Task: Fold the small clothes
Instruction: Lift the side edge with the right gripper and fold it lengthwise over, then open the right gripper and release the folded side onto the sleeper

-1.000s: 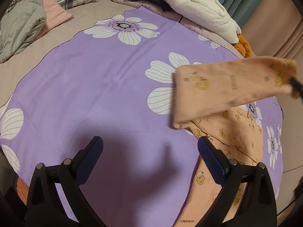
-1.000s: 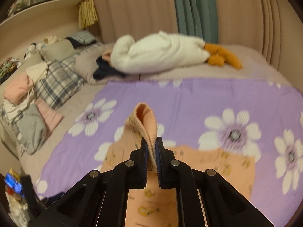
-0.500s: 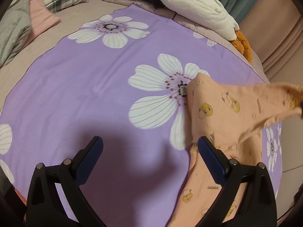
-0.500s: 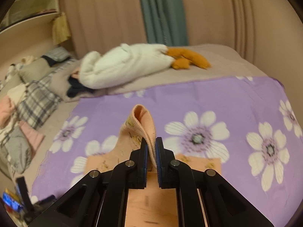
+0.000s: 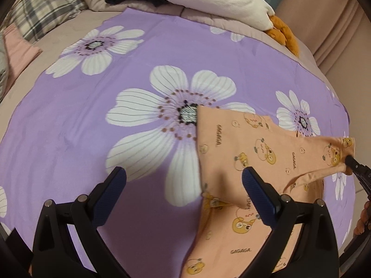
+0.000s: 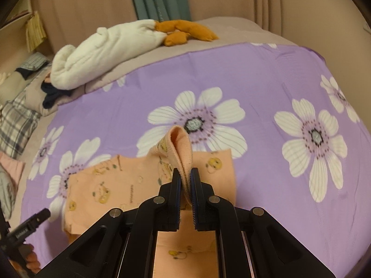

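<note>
Folding: a small peach garment [image 5: 234, 153] with cartoon prints — one flap is lifted off the bed and drawn across the rest, judged to be a mid-fold carry.
Right gripper [image 6: 185, 180]: pressed together on a doubled edge of the peach cloth; the pinched fabric loops up above the pads. Holding by a doubled edge likely keeps the flap taut so it lays over without bunching.
Left gripper [image 5: 184, 193]: spread wide, nothing between the pads [image 5: 259, 197]; it hangs over the near part of the garment, its right-hand pad above the cloth. Contact cannot be told. Judged ready to pin the lower layer while the flap comes over.
Garment position: on the purple flowered sheet [image 5: 69, 120], toward its near right-hand part; the far corner of the cloth overlaps the centre of a large white flower [image 5: 185, 113]. The lower layer lies flat — the upper flap runs up to the right gripper.
Surface: a bed; the sheet gives a smooth, flat place to fold.
Far edge of bed: a white plush toy [image 6: 104, 51] with orange feet, dark clothing beside it, well apart from the work.
Left edge of bed: plaid fabric [image 5: 46, 7] and other clothes, possibly the waiting pile.
Risk: thin knit may sag or crease if the flap is lowered unevenly.
</note>
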A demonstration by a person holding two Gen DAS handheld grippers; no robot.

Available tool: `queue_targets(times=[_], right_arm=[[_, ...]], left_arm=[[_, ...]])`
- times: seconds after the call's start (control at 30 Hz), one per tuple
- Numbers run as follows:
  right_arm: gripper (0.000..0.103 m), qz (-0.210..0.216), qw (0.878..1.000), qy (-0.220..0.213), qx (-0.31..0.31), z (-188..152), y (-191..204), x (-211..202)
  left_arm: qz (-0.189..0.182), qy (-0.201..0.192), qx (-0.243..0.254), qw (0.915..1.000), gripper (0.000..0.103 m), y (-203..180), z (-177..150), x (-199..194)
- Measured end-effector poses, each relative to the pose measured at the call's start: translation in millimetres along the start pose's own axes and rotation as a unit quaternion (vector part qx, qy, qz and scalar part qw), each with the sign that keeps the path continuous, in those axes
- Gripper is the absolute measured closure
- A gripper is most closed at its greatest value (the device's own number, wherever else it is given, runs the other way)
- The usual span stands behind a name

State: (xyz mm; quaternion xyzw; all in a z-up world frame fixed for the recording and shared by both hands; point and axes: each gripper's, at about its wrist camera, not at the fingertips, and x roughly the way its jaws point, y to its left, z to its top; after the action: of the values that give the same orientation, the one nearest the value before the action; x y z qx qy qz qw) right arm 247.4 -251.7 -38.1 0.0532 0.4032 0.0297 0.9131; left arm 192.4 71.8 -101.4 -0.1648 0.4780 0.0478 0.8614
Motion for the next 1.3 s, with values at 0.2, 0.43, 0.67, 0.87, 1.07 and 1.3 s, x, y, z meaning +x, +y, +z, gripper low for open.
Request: queue_targets(times=[0.2,0.43,0.67,0.87,1.07,1.3], right_arm=[[0.094,-0.003,1.000,0.005,0.010,-3.4,-10.0,1.7],[0.094,-0.013,1.000,0.011,0.016,-6.7,-17.0,5.5],[0.094,-0.018,0.999,0.026,0.032,-12.0,-30.0,11.4],[0.094,-0.020,0.998,0.041,0.044,-19.3,-40.2,18.4],[0.094,-0.027,0.996,0.058,0.059,-29.0,-51.3,29.9],[0.094,-0.048,0.993,0.077,0.077,-39.5,-67.6,40.8]], left_arm=[[-0.011,0.023,0.016,0.9995,0.006,-14.1,-4.3,20.8],[0.003,0.056,0.023,0.9981,0.012,-18.5,-9.9,49.7],[0.024,0.052,0.027,0.9980,0.009,-19.7,-13.1,60.0],[0.027,0.050,0.028,0.9980,0.008,-20.1,-12.6,62.5],[0.029,0.050,0.028,0.9980,0.006,-20.0,-12.5,64.2],[0.031,0.048,0.028,0.9980,0.005,-20.9,-12.5,64.1]])
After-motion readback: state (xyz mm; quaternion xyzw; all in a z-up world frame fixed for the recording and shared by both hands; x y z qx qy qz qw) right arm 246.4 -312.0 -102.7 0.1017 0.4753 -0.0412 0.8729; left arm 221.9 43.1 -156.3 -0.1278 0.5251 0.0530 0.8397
